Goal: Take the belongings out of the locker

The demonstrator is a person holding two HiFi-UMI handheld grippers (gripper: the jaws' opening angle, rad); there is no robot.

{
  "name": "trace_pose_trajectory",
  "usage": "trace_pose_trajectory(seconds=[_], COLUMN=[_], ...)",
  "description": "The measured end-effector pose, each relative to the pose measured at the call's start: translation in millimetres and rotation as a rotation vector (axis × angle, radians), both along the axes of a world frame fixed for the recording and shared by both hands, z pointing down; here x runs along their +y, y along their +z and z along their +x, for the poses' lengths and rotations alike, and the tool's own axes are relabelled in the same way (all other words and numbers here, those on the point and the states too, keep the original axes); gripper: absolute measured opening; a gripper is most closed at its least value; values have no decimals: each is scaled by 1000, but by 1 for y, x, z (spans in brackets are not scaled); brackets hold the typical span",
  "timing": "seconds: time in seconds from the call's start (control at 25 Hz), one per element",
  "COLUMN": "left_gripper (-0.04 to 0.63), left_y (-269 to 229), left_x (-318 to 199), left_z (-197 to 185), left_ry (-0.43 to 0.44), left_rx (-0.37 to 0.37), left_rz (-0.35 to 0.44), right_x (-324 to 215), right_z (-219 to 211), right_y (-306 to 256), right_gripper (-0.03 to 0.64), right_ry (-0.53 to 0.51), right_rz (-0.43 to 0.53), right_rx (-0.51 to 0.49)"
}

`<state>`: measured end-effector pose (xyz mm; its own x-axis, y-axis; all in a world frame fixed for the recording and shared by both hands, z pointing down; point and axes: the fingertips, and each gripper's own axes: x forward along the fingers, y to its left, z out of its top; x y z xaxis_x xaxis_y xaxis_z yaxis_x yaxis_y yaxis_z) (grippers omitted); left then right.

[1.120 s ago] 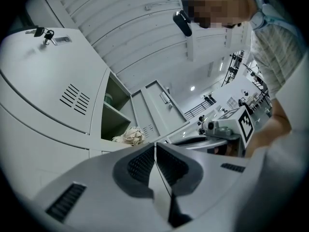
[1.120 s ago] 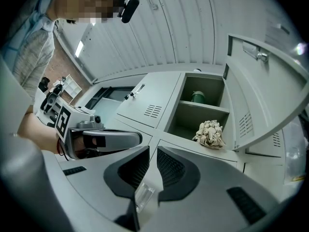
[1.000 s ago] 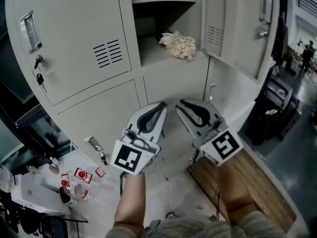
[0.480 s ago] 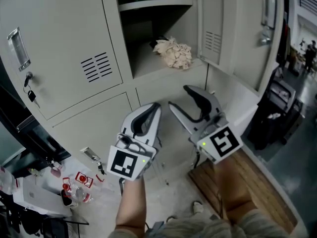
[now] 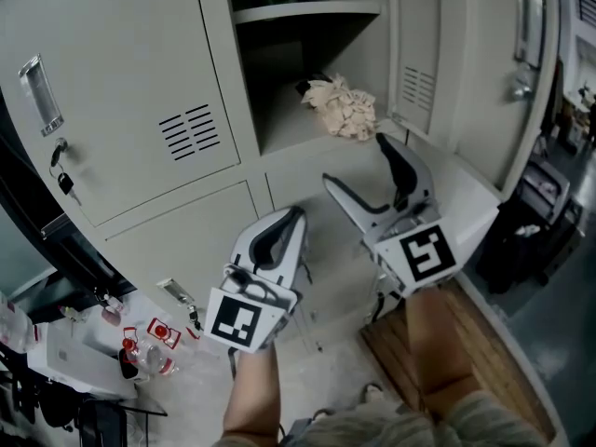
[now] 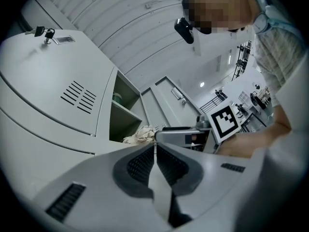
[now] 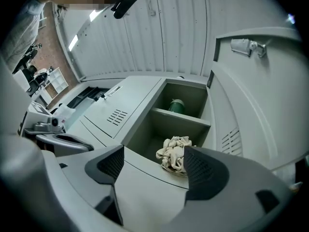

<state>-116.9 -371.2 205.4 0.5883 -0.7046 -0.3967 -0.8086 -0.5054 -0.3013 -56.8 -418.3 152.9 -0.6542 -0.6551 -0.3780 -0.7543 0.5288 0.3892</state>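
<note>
The grey locker (image 5: 279,170) stands with its door (image 5: 484,73) swung wide. A crumpled beige cloth (image 5: 341,106) lies at the front of the lower shelf (image 7: 175,154). A green bottle (image 7: 175,105) stands on the upper shelf (image 5: 307,12). My right gripper (image 5: 358,163) is open, its jaws spread just below and in front of the cloth, nothing between them. My left gripper (image 5: 296,214) is shut and empty, lower, in front of the closed lower door; the cloth (image 6: 140,134) shows beyond its tips.
A closed locker door (image 5: 112,91) with a handle and hanging keys (image 5: 63,182) is at the left. Red-and-white items (image 5: 149,338) lie on a low surface at the lower left. A wooden board (image 5: 484,380) lies on the floor at the right.
The right gripper has risen toward the cloth and its jaws have opened wide. The left gripper has dropped slightly and stays shut.
</note>
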Motion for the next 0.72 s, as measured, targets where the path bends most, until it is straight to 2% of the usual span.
trace_pose_trajectory(seconds=[0.2, 0.4, 0.72], left_gripper=[3, 3, 3], left_y=[0, -3, 5], left_x=[-7, -11, -19], left_z=[0, 4, 8], left_ry=[-7, -6, 9], left_rx=[1, 0, -2], left_rz=[-11, -7, -29], right_x=[-19, -43, -76], right_z=[6, 14, 15], right_y=[-11, -22, -27], right_gripper=[389, 394, 394], right_ry=[26, 61, 129], right_rz=[-22, 9, -51], right_rx=[-30, -60, -105])
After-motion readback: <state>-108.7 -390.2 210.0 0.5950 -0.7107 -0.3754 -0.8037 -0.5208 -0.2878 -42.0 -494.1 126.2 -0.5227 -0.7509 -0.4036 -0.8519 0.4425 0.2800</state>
